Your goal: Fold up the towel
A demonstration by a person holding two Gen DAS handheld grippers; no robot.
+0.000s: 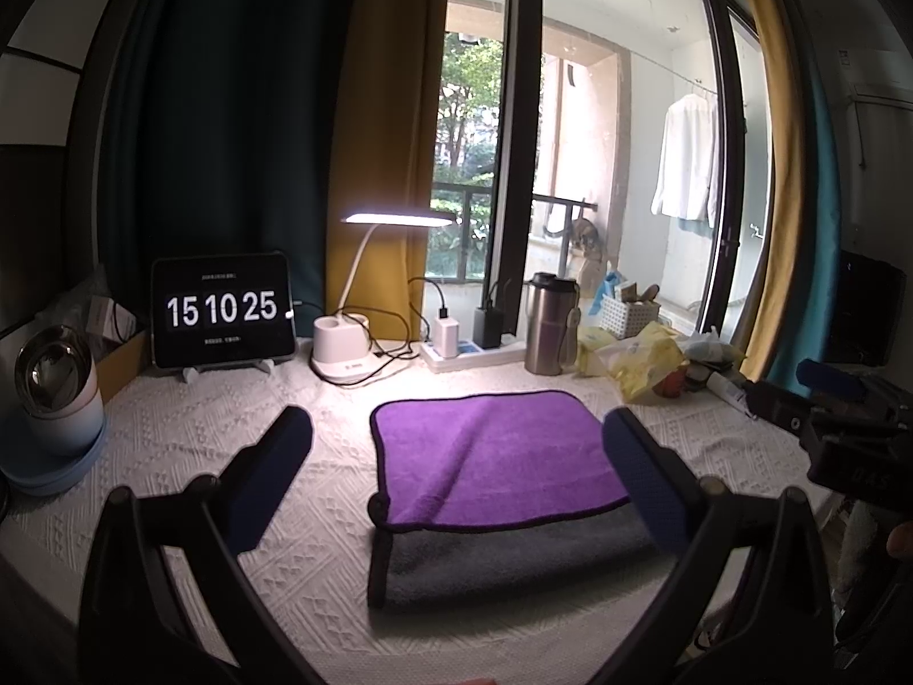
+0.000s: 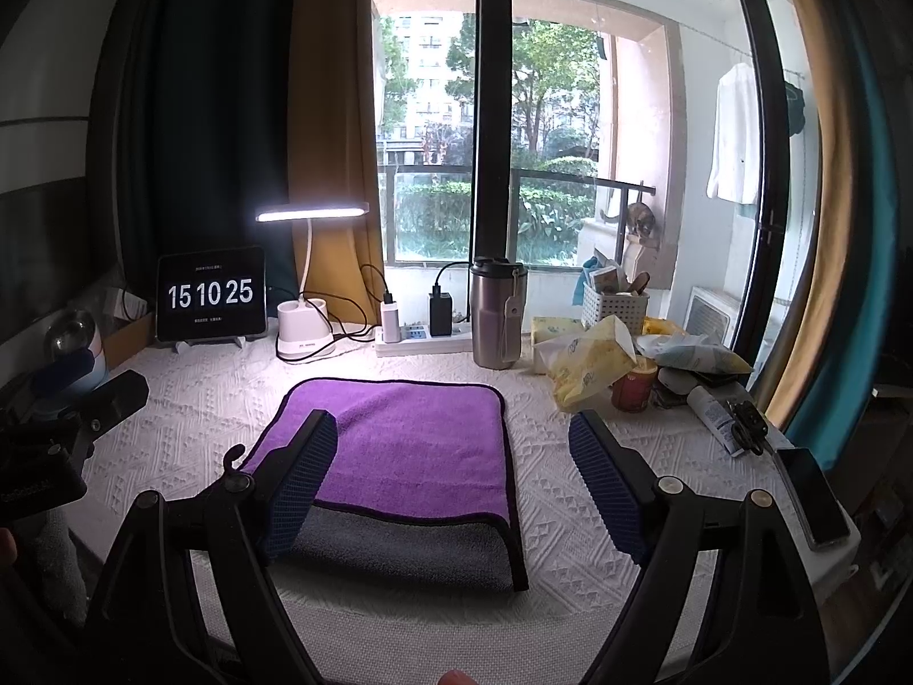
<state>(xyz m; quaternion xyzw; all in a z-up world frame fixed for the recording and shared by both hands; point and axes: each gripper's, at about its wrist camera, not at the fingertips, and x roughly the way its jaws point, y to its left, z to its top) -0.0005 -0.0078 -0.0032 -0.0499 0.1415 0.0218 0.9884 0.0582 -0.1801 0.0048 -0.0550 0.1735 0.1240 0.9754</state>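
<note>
A towel (image 1: pixel 491 456) lies on the white textured table cover, folded so its purple side is on top and a strip of its grey side (image 1: pixel 513 565) shows at the near edge. It also shows in the right wrist view (image 2: pixel 411 451). My left gripper (image 1: pixel 456 456) is open and empty, held above the towel's near left part, its right finger (image 1: pixel 645 485) over the towel's right edge. My right gripper (image 2: pixel 451 468) is open and empty, its left finger (image 2: pixel 302 479) over the towel's near left part. Each gripper shows at the edge of the other's view.
At the back stand a tablet clock (image 1: pixel 222 311), a lit desk lamp (image 1: pixel 348 342), a power strip (image 2: pixel 422 337) with chargers and a steel tumbler (image 2: pixel 496 314). Tissue packs (image 2: pixel 588 365), a can, a tube and a phone (image 2: pixel 810 496) crowd the right side. A round appliance (image 1: pixel 54 388) stands at left.
</note>
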